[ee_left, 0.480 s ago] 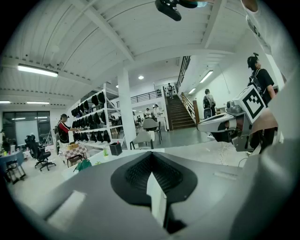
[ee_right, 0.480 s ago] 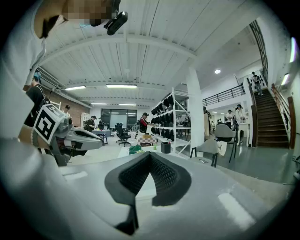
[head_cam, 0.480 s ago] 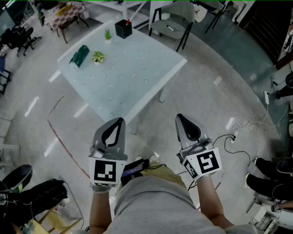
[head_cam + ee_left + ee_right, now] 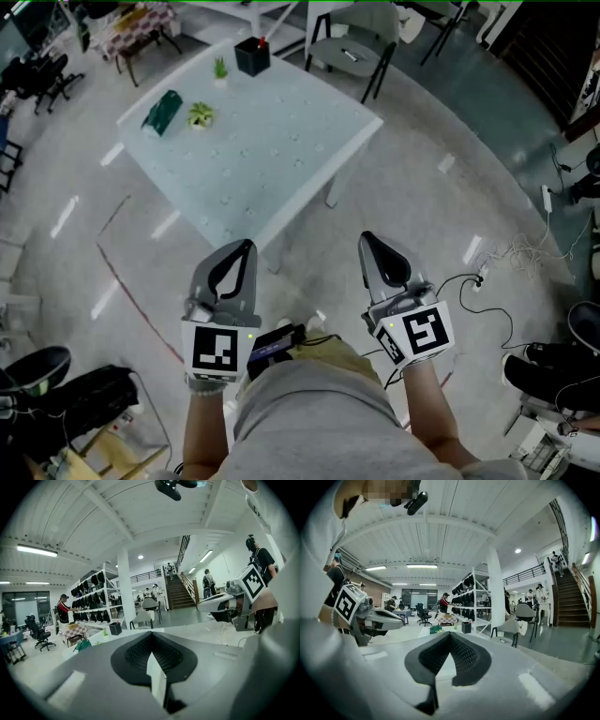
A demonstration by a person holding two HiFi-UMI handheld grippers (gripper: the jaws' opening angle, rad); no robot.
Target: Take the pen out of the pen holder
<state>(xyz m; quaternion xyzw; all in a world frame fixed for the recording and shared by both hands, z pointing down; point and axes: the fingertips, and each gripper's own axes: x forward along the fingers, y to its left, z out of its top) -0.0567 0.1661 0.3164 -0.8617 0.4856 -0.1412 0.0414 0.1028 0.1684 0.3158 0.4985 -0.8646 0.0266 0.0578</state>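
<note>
A black pen holder (image 4: 251, 56) stands at the far corner of the pale table (image 4: 281, 159), with a red pen (image 4: 265, 41) sticking out of it. In the left gripper view the holder (image 4: 115, 628) shows small and far off, and likewise in the right gripper view (image 4: 466, 627). Both grippers are held close to the person's body, well short of the table's near corner. My left gripper (image 4: 246, 246) (image 4: 151, 639) is shut with nothing in it. My right gripper (image 4: 366, 238) (image 4: 449, 637) is shut and empty too.
A green bag (image 4: 162, 113) and two small potted plants (image 4: 201, 116) (image 4: 220, 70) sit on the table's left part. A grey chair (image 4: 352, 42) stands behind the table. Cables (image 4: 506, 253) lie on the floor at the right; office chairs and people are further off.
</note>
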